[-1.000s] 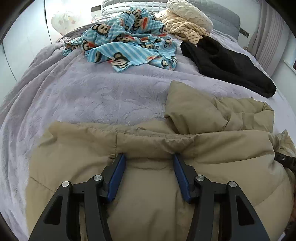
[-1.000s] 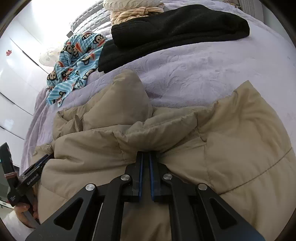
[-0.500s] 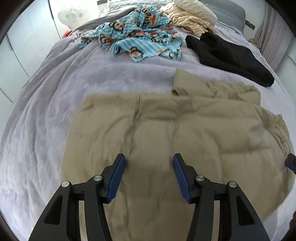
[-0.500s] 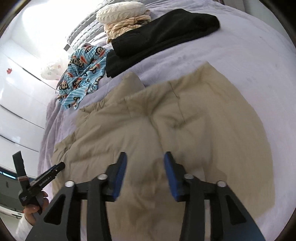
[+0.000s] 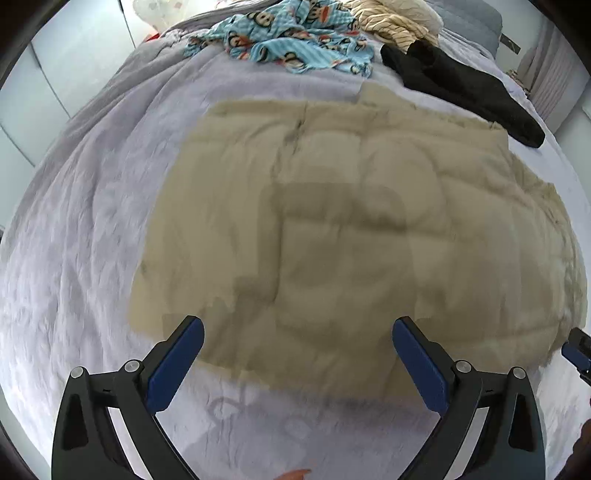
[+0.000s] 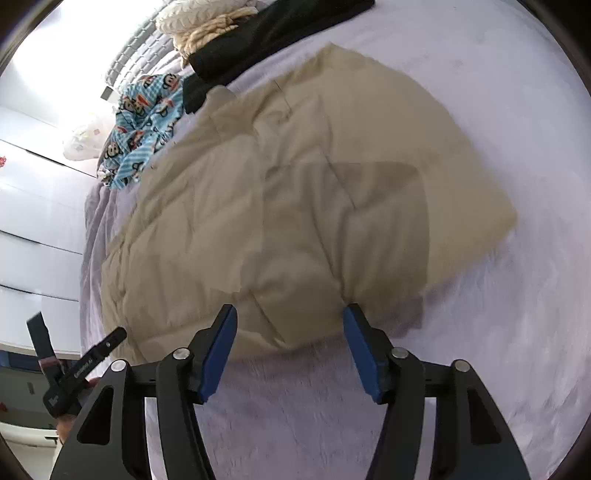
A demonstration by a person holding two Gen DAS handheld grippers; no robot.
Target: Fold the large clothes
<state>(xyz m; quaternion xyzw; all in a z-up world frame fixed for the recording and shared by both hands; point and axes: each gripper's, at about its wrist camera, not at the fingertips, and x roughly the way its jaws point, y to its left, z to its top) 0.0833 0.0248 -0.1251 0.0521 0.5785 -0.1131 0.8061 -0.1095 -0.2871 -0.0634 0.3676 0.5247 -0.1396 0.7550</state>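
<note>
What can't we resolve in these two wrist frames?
- Tan jacket: motion blur in both views; seams, zipper and fold layers unreadable.
- Right gripper in left wrist view: cut off by the frame edge.
- Black garment in right wrist view: cropped by the top edge.
- Left gripper: open, holding nothing.

My right hand-held gripper (image 6: 290,349) hangs above the lavender bed cover (image 6: 461,369) with its blue-padded jaws spread apart, gripping nothing. Just past the fingertips lies the tan puffer jacket (image 6: 303,192), spread flat on the bed. Beyond its far edge I see a black garment (image 6: 258,33), a blue monkey-print cloth (image 6: 147,118) and a cream knitted item (image 6: 199,18). My left hand-held gripper (image 6: 74,362) shows at the lower left, off the jacket's edge; its jaws I cannot judge.
</note>
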